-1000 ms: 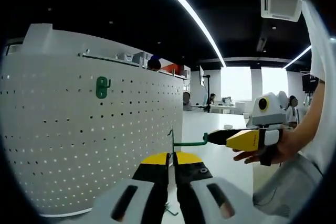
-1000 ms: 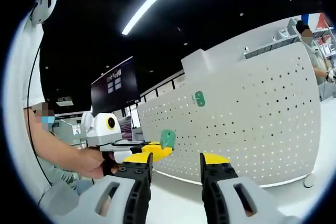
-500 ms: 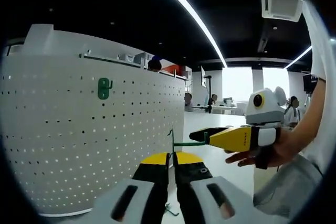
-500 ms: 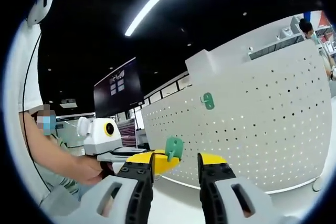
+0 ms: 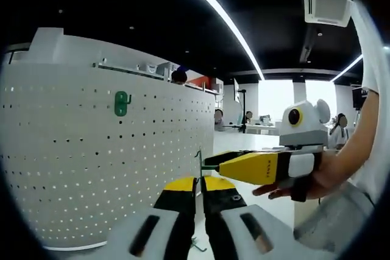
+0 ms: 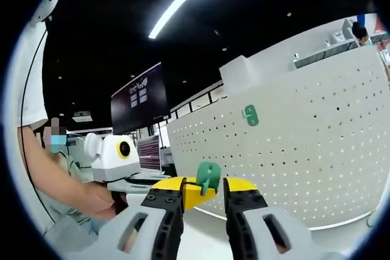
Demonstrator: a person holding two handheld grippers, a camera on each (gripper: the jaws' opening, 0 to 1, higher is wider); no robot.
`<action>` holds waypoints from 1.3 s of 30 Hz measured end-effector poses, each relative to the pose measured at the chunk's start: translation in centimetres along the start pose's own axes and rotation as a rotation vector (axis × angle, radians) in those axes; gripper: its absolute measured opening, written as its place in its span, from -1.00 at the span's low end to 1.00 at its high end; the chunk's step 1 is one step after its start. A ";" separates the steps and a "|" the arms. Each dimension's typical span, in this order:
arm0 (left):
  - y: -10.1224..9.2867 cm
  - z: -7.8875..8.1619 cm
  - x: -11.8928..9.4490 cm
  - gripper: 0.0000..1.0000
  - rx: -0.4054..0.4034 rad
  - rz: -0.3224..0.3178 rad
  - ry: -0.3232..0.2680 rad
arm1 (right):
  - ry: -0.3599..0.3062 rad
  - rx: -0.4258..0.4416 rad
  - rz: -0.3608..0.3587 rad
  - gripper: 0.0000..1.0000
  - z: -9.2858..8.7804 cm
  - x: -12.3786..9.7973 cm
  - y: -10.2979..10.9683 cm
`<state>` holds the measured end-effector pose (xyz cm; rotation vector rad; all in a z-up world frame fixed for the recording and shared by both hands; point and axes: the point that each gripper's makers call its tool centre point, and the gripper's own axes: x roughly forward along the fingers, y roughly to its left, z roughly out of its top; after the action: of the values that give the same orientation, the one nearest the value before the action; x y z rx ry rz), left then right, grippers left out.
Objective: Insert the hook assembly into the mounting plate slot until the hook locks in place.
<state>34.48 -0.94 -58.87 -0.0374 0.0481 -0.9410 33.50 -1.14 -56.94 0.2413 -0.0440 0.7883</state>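
A white pegboard wall (image 5: 91, 168) carries a small green mounting plate (image 5: 122, 103), also visible as the green plate (image 6: 250, 115) on the pegboard (image 6: 304, 150). My left gripper (image 5: 200, 182) is shut on a thin green wire hook (image 5: 199, 161) that stands upright between its yellow tips. My right gripper (image 5: 212, 164) comes in from the right, its yellow jaws lying along the hook's sideways arm. In the right gripper view, the hook's green head (image 6: 208, 176) sits between the narrowed, still parted jaws of my right gripper (image 6: 204, 185). The left gripper (image 6: 183, 190) holds it from the left.
A person's hand (image 5: 317, 178) holds the right gripper, with an arm and a white sleeve at the right edge. Several people stand behind the pegboard and in the far office. A dark wall screen (image 6: 137, 98) hangs at the left. White floor runs along the pegboard's base.
The right gripper has slid along the hook's arm toward the left gripper, and its jaws have narrowed around the green head. The left gripper has kept its hold.
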 end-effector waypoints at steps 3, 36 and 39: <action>0.0 0.1 0.0 -0.93 -0.003 0.001 -0.004 | 0.000 0.004 0.002 -0.69 -0.1 0.1 0.0; 0.0 -0.1 -0.1 -0.91 0.012 0.019 0.005 | 0.018 -0.018 -0.027 -0.98 -0.3 0.4 -0.3; 0.0 -0.5 0.0 -0.81 0.033 0.023 0.029 | 0.020 -0.011 -0.029 -0.99 -0.5 0.4 -0.3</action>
<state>34.47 -0.90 -59.41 0.0071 0.0595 -0.9191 33.98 -1.00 -57.40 0.2234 -0.0258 0.7609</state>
